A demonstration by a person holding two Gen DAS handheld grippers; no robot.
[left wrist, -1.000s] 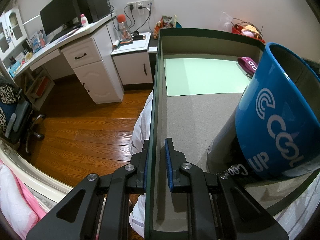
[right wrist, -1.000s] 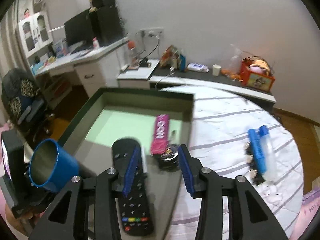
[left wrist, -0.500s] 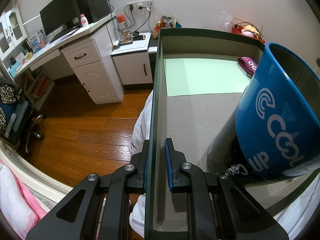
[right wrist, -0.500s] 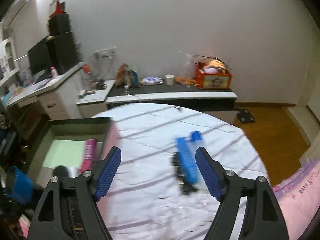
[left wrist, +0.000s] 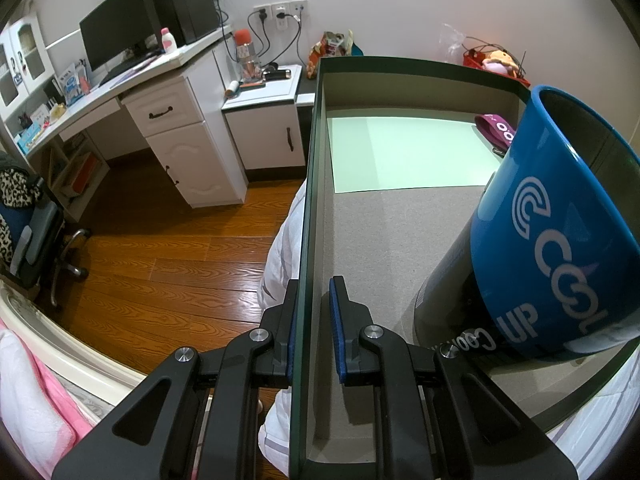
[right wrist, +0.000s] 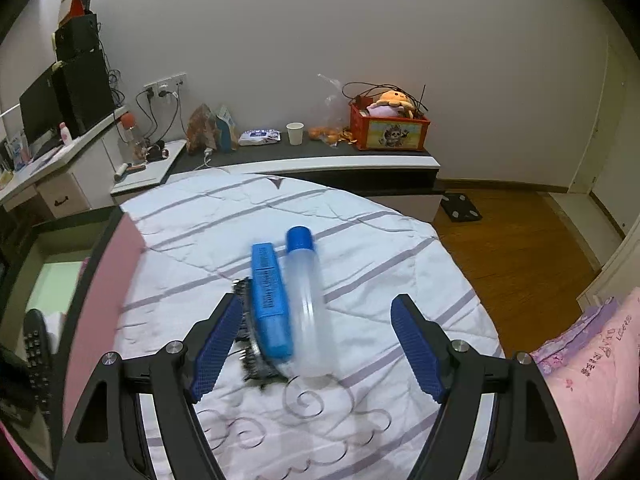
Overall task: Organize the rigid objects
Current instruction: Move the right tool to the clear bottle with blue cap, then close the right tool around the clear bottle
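My left gripper (left wrist: pixel 312 292) is shut on the near left wall of the dark green box (left wrist: pixel 310 200). Inside the box a blue mug (left wrist: pixel 560 248) leans tilted at the right, and a pink strap (left wrist: pixel 498 130) lies by a pale green sheet (left wrist: pixel 404 152). My right gripper (right wrist: pixel 320 328) stands open over the bed. A blue brush (right wrist: pixel 270 304) with dark bristles and a clear bottle (right wrist: pixel 308 304) with a blue cap lie side by side between its fingers, and neither pad touches them. A black remote (right wrist: pixel 36 344) lies in the box at the far left.
The white quilt (right wrist: pixel 360 240) has striped folds. A low dark shelf (right wrist: pixel 320 156) beyond the bed carries a cup, snacks and a red crate. A white desk (left wrist: pixel 168 120) and an office chair (left wrist: pixel 32 240) stand on the wood floor to the left. A pink pillow (right wrist: pixel 592 360) is at the right.
My right gripper has widened its jaws and swung right, away from the remote in the box, to over the brush and bottle on the bed. The left gripper has not moved.
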